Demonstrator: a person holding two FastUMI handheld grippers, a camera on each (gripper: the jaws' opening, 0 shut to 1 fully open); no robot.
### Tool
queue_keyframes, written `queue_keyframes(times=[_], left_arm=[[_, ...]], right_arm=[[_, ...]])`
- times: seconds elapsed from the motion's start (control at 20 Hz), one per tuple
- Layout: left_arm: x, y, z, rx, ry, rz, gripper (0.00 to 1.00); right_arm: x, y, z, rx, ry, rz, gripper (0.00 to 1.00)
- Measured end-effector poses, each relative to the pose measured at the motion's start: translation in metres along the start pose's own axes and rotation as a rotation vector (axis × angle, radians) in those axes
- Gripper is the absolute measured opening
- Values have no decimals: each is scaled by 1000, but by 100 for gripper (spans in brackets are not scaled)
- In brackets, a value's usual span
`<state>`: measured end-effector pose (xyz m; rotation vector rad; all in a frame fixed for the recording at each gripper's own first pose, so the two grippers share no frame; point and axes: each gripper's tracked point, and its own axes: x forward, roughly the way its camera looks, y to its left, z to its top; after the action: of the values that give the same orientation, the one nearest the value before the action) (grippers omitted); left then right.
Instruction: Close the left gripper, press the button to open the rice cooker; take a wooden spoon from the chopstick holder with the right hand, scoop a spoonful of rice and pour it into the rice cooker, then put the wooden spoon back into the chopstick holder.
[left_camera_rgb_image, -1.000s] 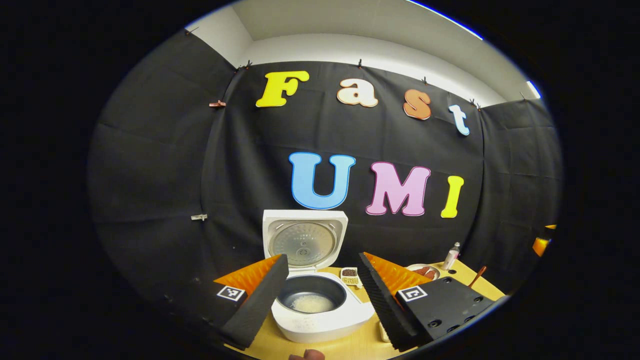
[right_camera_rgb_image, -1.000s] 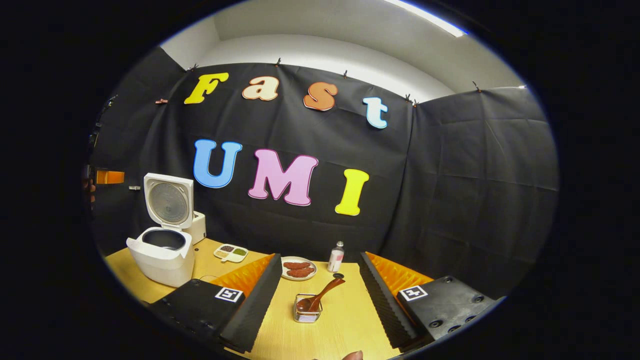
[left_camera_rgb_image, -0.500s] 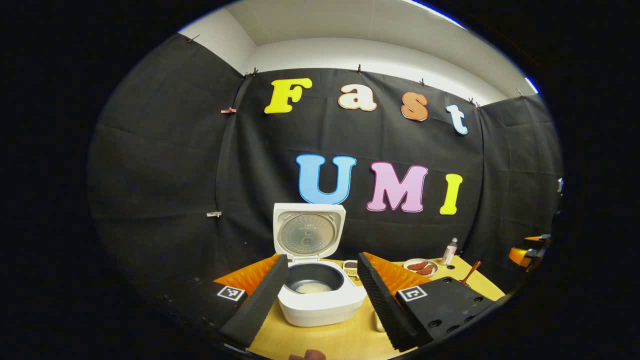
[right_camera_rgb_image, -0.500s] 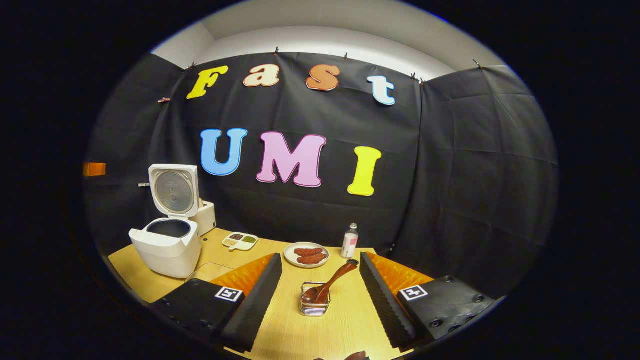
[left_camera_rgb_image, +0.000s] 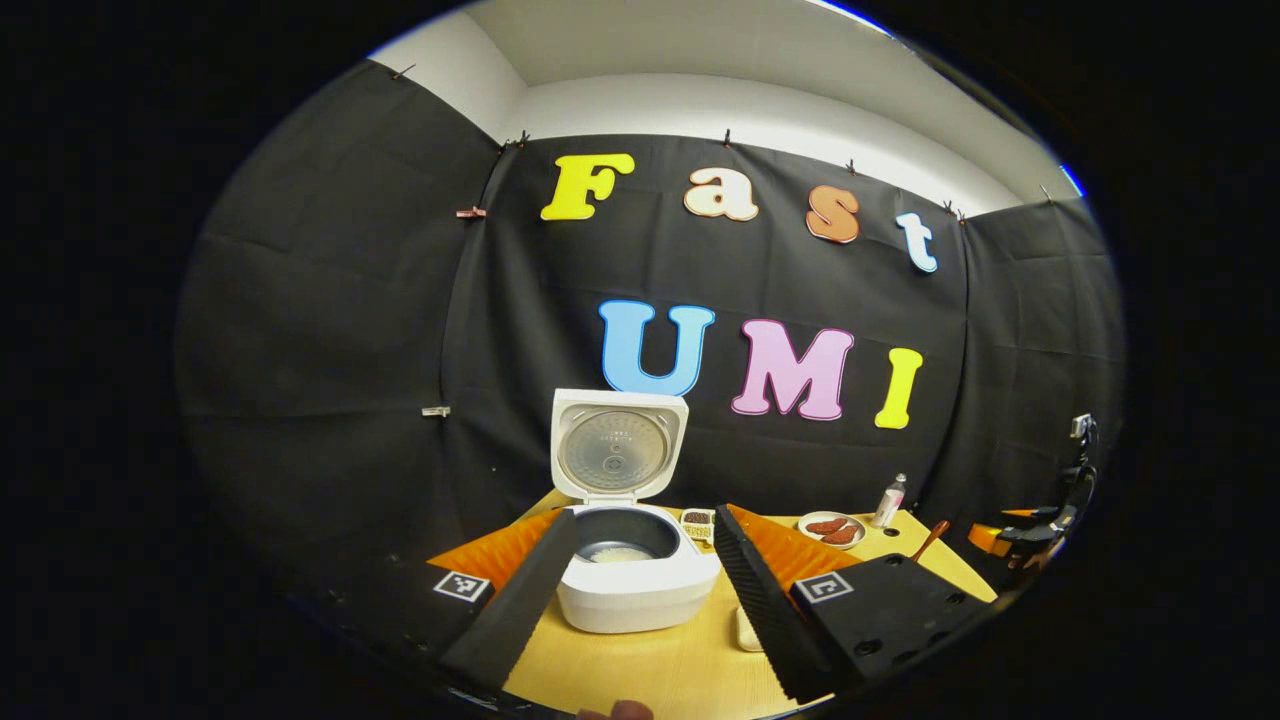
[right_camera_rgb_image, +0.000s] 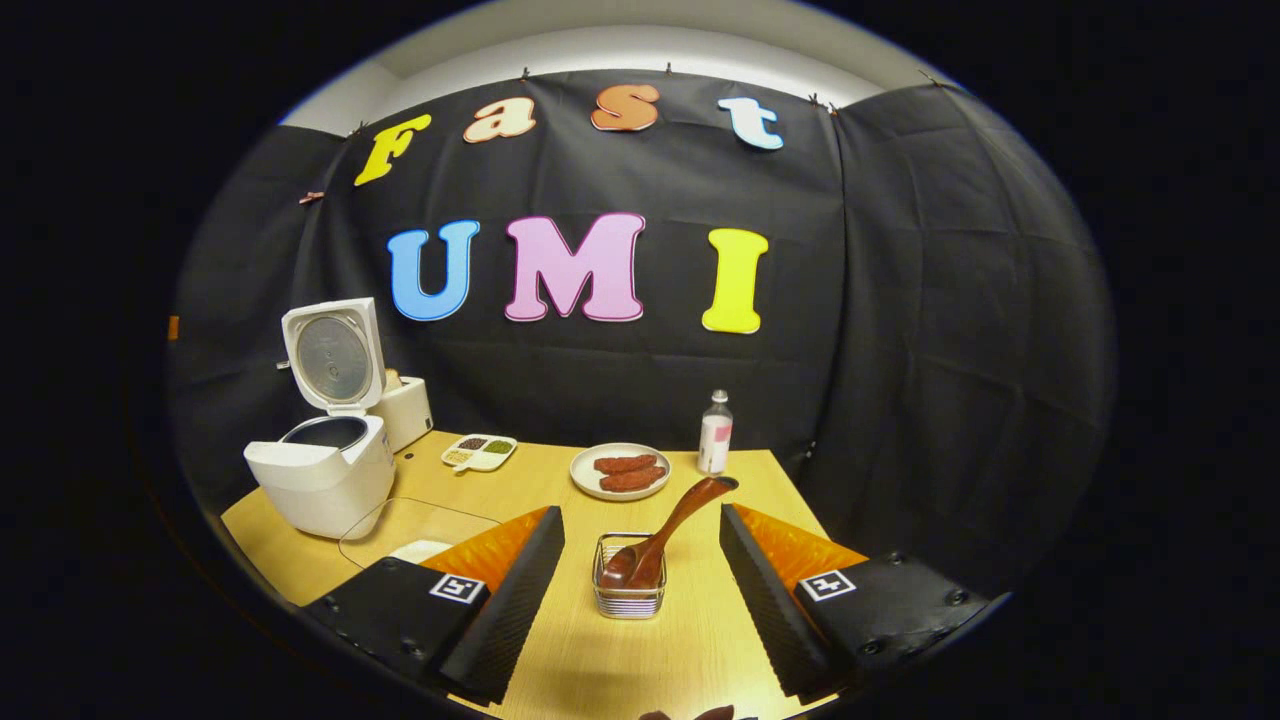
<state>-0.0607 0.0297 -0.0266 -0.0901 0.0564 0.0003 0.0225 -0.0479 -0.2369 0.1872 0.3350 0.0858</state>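
Facing the wooden spoon (right_camera_rgb_image: 662, 533) leaning in the chopstick holder (right_camera_rgb_image: 628, 592) at lower centre, your right tongs (right_camera_rgb_image: 640, 590) gape empty; grip its stiff, light, probably slick handle mid-length.

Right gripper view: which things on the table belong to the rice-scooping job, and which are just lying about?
Job:
- white rice cooker, lid up
- brown wooden spoon
- square wire chopstick holder with the spoon in it
- right claw, open around the holder

Lying about:
- white plate of reddish-brown food
- small white bottle
- divided white tray of grains
- white box behind the cooker
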Motion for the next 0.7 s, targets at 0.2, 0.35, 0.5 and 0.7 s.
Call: queue_keyframes(times=[0.2,0.35,0.5,0.7], left_arm=[[-10,0,-2,9,12,32,95],[-14,-3,-5,14,28,47,95],[-16,-5,-7,20,45,64,95],[-20,-6,-11,22,62,96,95]], right_arm=[[27,-3,-24,15,37,26,98],[47,-3,-41,32,73,44,98],[71,-4,-58,38,102,47,98],[112,-16,-79,86,154,51,98]])
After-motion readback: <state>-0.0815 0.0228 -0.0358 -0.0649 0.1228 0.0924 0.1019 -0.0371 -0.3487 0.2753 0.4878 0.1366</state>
